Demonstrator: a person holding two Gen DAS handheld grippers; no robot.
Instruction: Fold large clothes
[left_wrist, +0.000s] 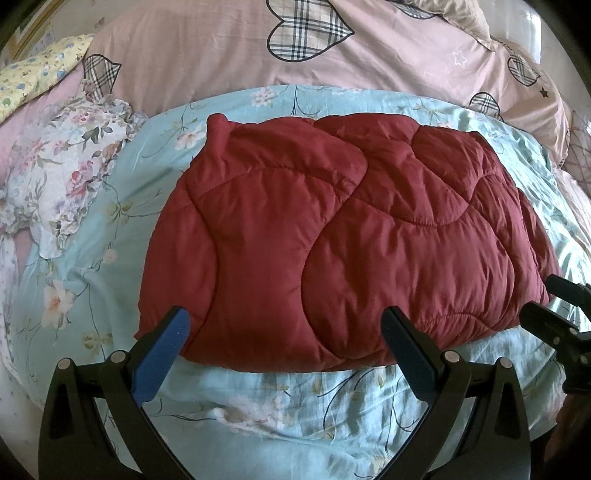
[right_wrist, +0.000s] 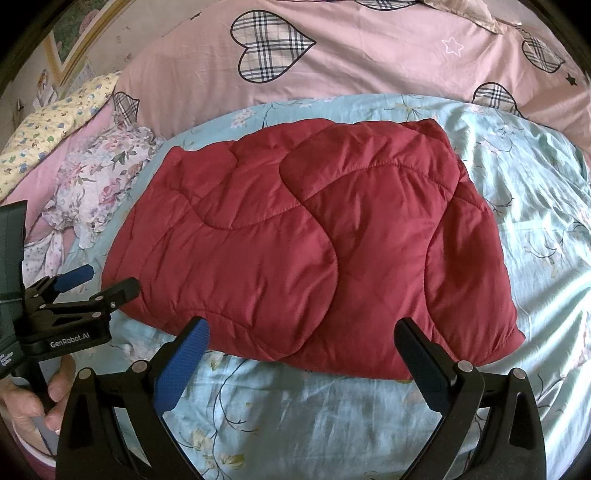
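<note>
The dark red quilted jacket (left_wrist: 343, 236) lies folded into a compact, roughly rectangular bundle on the light blue flowered sheet (left_wrist: 295, 413) of a bed, near the middle of both views. Its near edge faces the two grippers.

The left gripper (left_wrist: 284, 332) has its jaws spread wide. Its tips stand at the near edge of the jacket, and it holds nothing. The right gripper (right_wrist: 301, 343) is likewise spread wide and empty, with its tips at the jacket's near edge. In the right wrist view a hand (right_wrist: 35, 398) grasps the left gripper's handle.

Beyond the jacket lies a pink duvet (left_wrist: 229, 55) printed with plaid hearts. To the left sit a ruffled flowered cloth (left_wrist: 70, 166) and a yellow flowered pillow (left_wrist: 40, 70).
</note>
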